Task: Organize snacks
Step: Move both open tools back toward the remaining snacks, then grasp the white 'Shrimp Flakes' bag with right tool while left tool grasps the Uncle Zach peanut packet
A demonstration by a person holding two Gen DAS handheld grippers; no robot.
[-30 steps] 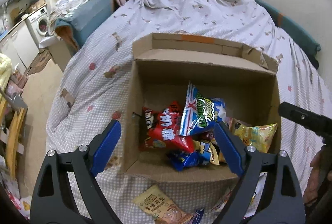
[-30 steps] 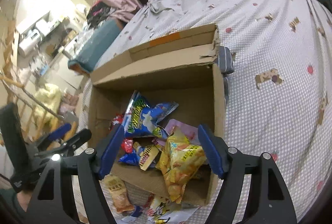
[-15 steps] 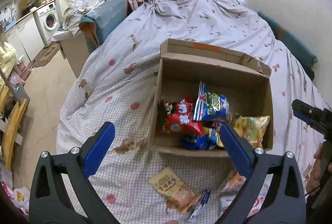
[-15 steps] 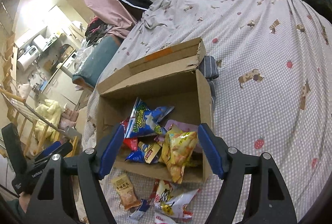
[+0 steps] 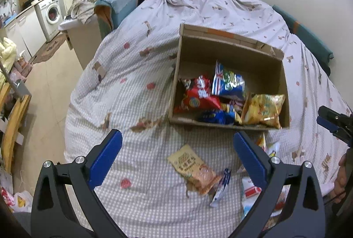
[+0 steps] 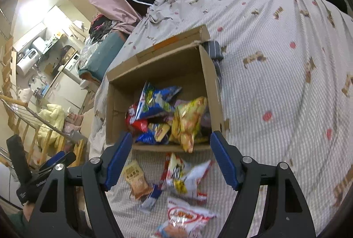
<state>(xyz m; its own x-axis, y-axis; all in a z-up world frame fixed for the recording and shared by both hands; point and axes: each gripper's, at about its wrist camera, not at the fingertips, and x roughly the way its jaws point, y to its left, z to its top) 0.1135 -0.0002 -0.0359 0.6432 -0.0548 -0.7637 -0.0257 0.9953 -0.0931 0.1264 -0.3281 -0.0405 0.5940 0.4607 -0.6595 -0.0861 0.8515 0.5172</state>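
Both jaws wide, empty — loose snack packets (image 6: 136,178) lie before the box's (image 5: 176,74) near edge.

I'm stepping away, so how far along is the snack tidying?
Partly done: several packets, like the yellow chip bag, sit in the brown cardboard box. Both grippers are open and empty. The tan snack packet and red-and-white wrappers remain on the bed.

I see bare bedspread (image 5: 136,88) left of the cardboard box (image 5: 174,92), free for passage. Loose snack packets (image 6: 183,174) clutter the strip before its near wall. The box top stands open, its floor crowded with bags (image 5: 261,107).
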